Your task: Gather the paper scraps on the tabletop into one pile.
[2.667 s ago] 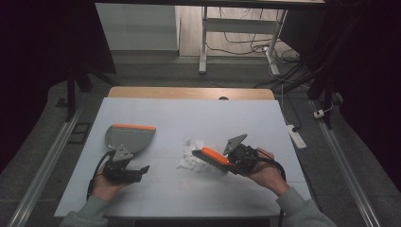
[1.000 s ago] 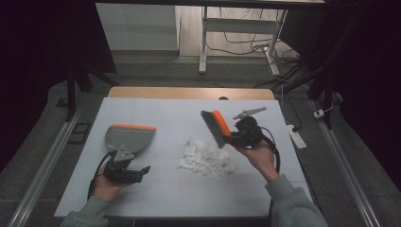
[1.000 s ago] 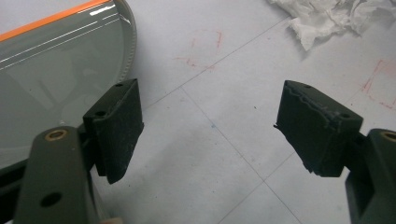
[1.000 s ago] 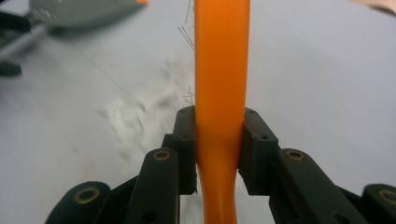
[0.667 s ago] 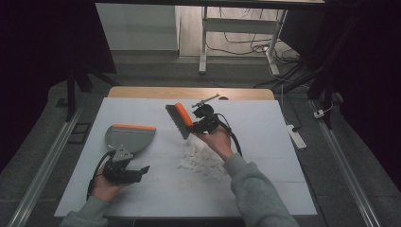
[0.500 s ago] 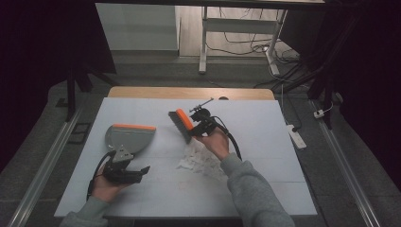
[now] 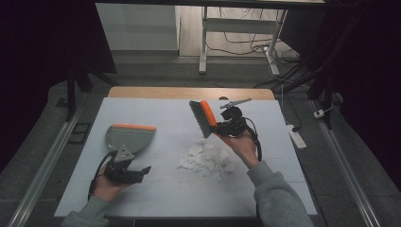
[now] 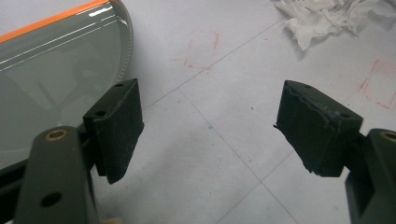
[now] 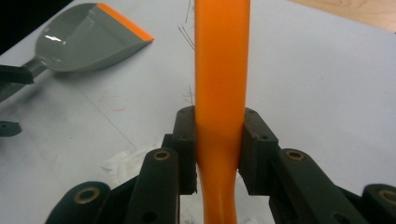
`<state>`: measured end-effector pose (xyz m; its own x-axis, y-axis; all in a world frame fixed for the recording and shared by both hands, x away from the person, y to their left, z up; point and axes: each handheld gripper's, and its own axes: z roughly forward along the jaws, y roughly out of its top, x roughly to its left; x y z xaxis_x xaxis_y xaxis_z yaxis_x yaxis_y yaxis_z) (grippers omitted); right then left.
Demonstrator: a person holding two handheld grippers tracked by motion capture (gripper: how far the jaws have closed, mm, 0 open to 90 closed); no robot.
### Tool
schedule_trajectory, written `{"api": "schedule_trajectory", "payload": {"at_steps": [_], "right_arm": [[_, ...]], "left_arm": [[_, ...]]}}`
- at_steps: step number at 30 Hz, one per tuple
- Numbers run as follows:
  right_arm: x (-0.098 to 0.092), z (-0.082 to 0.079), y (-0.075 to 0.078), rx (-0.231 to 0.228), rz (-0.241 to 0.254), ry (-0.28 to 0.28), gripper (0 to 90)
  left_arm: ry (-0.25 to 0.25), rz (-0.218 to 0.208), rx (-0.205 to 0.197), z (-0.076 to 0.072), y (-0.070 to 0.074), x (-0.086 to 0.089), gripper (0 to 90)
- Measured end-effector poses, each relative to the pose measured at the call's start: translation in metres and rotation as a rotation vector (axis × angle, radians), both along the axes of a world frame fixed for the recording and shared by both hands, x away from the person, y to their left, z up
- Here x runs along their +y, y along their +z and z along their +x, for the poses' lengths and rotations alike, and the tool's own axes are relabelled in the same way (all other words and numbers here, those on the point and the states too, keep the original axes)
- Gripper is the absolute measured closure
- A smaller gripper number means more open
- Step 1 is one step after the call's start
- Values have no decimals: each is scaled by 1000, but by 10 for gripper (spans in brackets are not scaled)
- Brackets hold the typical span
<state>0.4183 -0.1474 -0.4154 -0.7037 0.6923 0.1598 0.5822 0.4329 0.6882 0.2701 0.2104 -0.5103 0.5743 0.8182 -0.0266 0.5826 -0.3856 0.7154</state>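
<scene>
Right now my right gripper (image 7: pixel 222 128) is clamped hard on the orange handle of the hand brush (image 7: pixel 202 118); in the right gripper view (image 9: pixel 218 149) both pads pinch that handle (image 9: pixel 219 93) from either side, with the handle running straight up toward twelve o'clock between them. From the high view I read the brush as lifted clear of the table (image 7: pixel 156 198), its dark bristles facing roughly ten o'clock and its head hanging above the far edge of the pile of torn white paper scraps (image 7: pixel 208 158). Those scraps sit near the middle of the tabletop, at about five o'clock from the brush head and just in front of my right hand (image 7: pixel 241 144). My left gripper (image 7: pixel 137 172) rests low on the table at about eight o'clock from the scraps, and its jaws stand wide apart with nothing between them; the left gripper view (image 8: pixel 210 126) shows bare tabletop in the gap. The grey dustpan (image 7: pixel 126 138) with its orange lip lies flat at eleven o'clock from that gripper, its handle end reaching back toward the gripper's body; I cannot tell whether they touch. Seen through the left gripper view, the pan's rim (image 8: pixel 122 56) runs just beside the left pad, and the scraps (image 8: pixel 327 18) lie off at one o'clock.
</scene>
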Motion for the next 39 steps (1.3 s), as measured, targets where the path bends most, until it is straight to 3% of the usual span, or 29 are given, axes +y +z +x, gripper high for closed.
{"api": "schedule_trajectory", "payload": {"at_steps": [6,14,24,29,31,33,36,39], "right_arm": [[-19,-10,7,-15,25,21,711],[-54,-34,-5,-31,38,32,711],[-98,-72,-19,-94,44,16,711],[-114,-79,-27,-75,37,-13,711],[-115,-77,-26,-89,28,-12,711],[-108,-67,-21,-114,-23,5,711],[-84,-35,-15,-135,-109,38,711],[-49,1,-17,-132,-211,90,711]], "left_arm": [[5,-5,1,1,-1,2,237],[7,-4,3,2,-1,2,237],[8,-4,-3,2,0,1,237],[8,-2,1,3,0,0,237],[4,1,1,4,0,-1,237],[3,-2,5,5,-1,-3,237],[-1,2,3,6,0,-5,237],[1,4,1,4,0,-3,236]]}}
